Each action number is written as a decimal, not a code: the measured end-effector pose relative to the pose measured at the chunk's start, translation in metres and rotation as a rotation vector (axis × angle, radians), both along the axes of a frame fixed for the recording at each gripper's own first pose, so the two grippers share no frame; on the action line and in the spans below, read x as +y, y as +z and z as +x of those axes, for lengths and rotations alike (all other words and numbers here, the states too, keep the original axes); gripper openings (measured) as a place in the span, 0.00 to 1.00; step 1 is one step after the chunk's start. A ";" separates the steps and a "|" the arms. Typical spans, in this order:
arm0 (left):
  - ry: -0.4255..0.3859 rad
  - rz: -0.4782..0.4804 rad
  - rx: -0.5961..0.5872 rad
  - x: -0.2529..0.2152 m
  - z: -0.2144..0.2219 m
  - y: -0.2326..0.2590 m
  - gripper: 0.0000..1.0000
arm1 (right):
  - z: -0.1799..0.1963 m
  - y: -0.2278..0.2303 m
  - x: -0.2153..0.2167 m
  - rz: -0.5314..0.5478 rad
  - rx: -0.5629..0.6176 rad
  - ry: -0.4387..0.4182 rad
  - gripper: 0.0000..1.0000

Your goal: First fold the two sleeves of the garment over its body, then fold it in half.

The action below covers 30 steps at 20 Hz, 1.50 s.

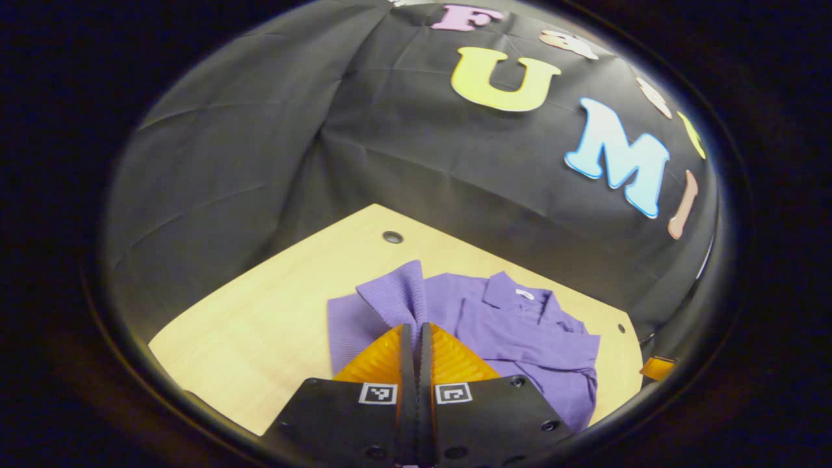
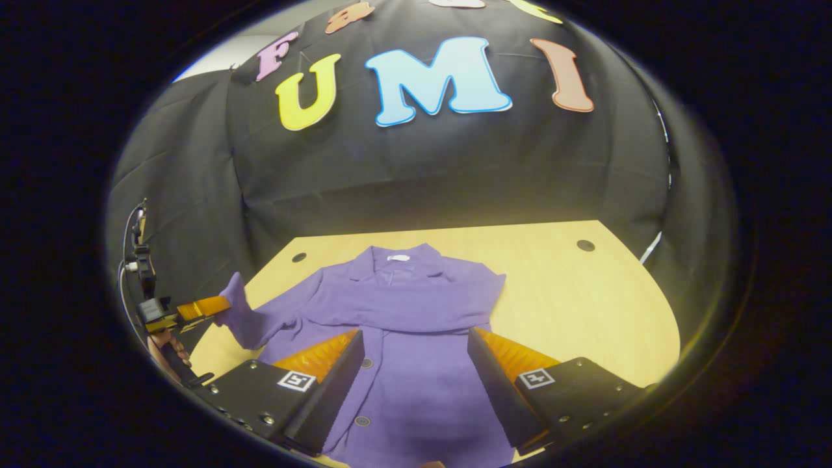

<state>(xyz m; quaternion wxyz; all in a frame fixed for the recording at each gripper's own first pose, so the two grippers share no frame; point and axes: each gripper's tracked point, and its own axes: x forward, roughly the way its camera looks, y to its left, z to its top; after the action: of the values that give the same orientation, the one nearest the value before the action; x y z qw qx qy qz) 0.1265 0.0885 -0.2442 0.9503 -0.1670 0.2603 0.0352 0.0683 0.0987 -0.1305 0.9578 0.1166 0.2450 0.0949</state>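
Observation:
A purple collared garment lies front up on the wooden table, collar toward the wall. One sleeve is folded across its chest. My left gripper is shut on the cuff of the other sleeve and holds it lifted off the table. In the right gripper view that same gripper pinches the raised sleeve at the garment's left side. My right gripper hangs open above the garment's lower body, nothing between its fingers.
The table has round holes near its far corners. Black cloth walls close the booth right behind the table. Bare wood lies to the right of the garment. A hand holds the left gripper.

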 end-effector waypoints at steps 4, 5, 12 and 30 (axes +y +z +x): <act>-0.076 -0.014 -0.017 -0.054 0.018 0.011 0.07 | -0.003 -0.006 -0.018 0.000 0.002 -0.016 0.97; -0.099 -0.016 -0.025 -0.070 0.023 0.013 0.07 | -0.005 -0.008 -0.021 0.001 0.004 -0.019 0.97; -0.249 -0.054 -0.056 -0.181 0.060 0.022 0.07 | -0.015 -0.019 -0.049 -0.001 0.015 -0.036 0.97; -0.521 0.067 0.084 -0.356 0.081 -0.060 0.07 | -0.034 -0.057 -0.116 -0.039 0.094 -0.095 0.97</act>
<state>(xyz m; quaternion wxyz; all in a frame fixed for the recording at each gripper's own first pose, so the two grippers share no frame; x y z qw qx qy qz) 0.2071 -0.2677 -0.3037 0.9206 -0.0611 0.3327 -0.1952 0.0341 -0.0170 -0.1874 0.9507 0.1136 0.2858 0.0388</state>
